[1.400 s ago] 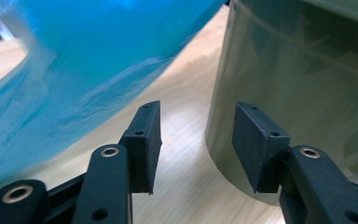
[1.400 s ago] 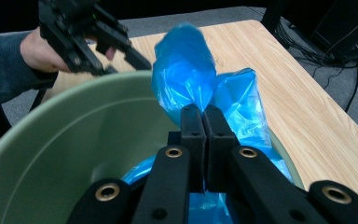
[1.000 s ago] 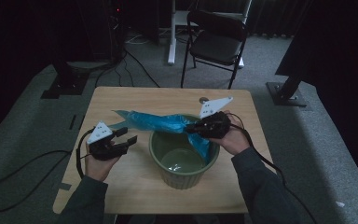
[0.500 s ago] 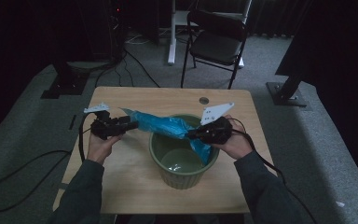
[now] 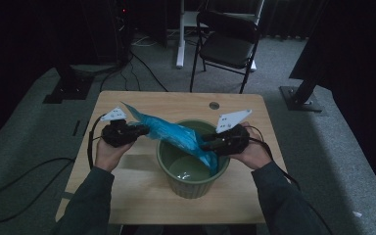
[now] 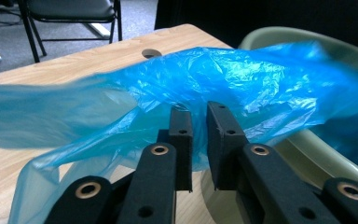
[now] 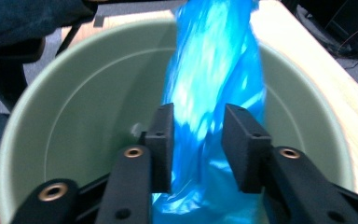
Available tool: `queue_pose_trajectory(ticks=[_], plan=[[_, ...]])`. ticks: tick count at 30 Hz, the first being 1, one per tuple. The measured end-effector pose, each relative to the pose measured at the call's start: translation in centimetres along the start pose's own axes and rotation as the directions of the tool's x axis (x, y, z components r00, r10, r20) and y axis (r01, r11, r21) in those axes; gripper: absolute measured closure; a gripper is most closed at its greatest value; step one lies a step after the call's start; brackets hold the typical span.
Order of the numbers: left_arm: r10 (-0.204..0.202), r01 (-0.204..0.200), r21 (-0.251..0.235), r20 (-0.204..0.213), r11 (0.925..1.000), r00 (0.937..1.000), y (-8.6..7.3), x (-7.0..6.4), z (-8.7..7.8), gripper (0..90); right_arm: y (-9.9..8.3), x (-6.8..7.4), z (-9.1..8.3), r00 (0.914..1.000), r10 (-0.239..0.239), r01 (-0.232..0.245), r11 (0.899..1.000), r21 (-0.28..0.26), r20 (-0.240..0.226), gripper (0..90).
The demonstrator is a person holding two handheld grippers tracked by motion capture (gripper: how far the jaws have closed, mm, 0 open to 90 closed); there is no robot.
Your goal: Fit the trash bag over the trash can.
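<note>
Crosswise, blue bag (image 5: 176,135) L–R over green tub (image 5: 192,182), fingers of both grippers clamped on it.

no readable text, label, brand, number or sign stands on anything here.

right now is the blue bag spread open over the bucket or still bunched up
Bunched up. The blue bag stretches as a crumpled band between the left gripper and right gripper, crossing the green bucket rim, not lining it.
</note>
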State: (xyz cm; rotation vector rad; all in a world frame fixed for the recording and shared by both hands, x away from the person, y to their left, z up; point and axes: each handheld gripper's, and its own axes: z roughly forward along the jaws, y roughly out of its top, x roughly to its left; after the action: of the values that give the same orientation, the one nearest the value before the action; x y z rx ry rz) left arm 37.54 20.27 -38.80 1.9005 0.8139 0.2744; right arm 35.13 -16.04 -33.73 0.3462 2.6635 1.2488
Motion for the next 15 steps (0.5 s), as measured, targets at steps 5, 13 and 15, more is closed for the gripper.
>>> queue_pose_trajectory(ticks=[5,13,15], plan=[[0.047,-0.047,-0.022,0.005,0.9987,0.9989,0.2,-1.6,-0.2,82.3,1.2,-0.4,0.2,0.9994,0.020,-0.020,1.000,-0.006,0.030,58.9],[0.100,-0.100,-0.032,0.015,0.9945,0.9949,0.5,-3.1,-0.3,81.9,2.7,-1.0,2.1,0.9974,0.044,-0.045,0.999,0.009,0.057,60.9],[0.119,-0.118,-0.038,0.022,0.9923,0.9927,0.5,-3.6,-0.4,81.9,3.0,-1.3,2.7,0.9969,0.050,-0.051,0.998,0.022,0.060,62.1]])
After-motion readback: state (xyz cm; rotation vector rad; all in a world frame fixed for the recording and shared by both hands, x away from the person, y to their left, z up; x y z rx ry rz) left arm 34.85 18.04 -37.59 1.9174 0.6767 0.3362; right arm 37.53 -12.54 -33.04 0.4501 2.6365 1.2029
